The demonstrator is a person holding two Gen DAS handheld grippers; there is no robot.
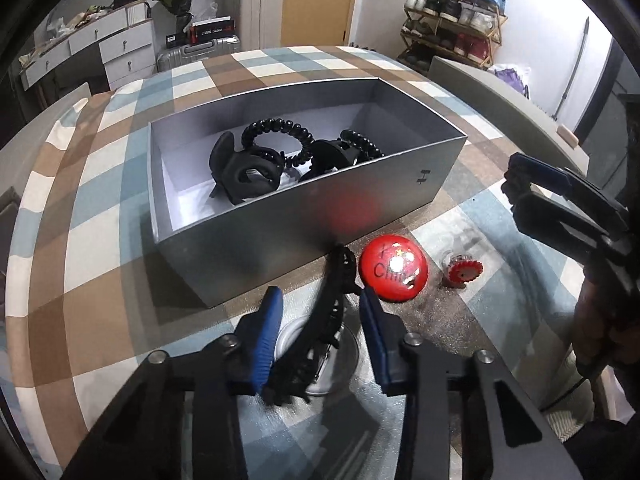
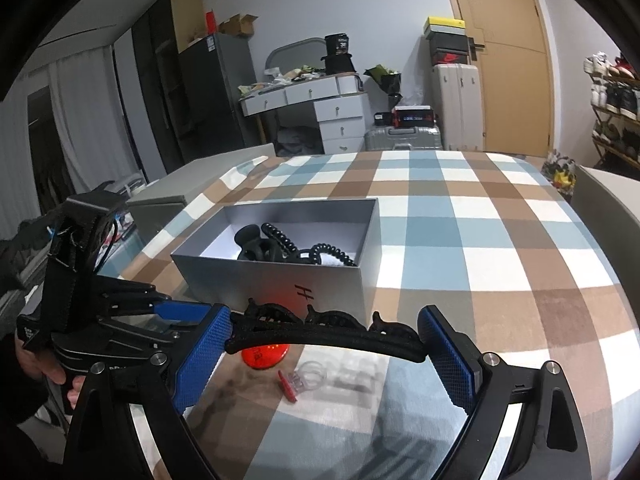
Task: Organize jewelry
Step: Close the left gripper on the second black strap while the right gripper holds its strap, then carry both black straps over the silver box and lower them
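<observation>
Transferring hair clip (image 2: 328,330) before grey box (image 2: 280,276): right hand-held gripper (image 2: 324,322) clamps it endwise; left hand-held gripper (image 1: 320,300) straddles it, not yet gripping. Next: close left.

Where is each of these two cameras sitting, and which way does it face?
Left wrist: on the left gripper, looking down past its jaws at the grey box; the right gripper shows at right.
Right wrist: on the right gripper, facing across the table; its jaws hold a hair clip; left gripper and hand show.
Shared: grey box, red badge.
</observation>
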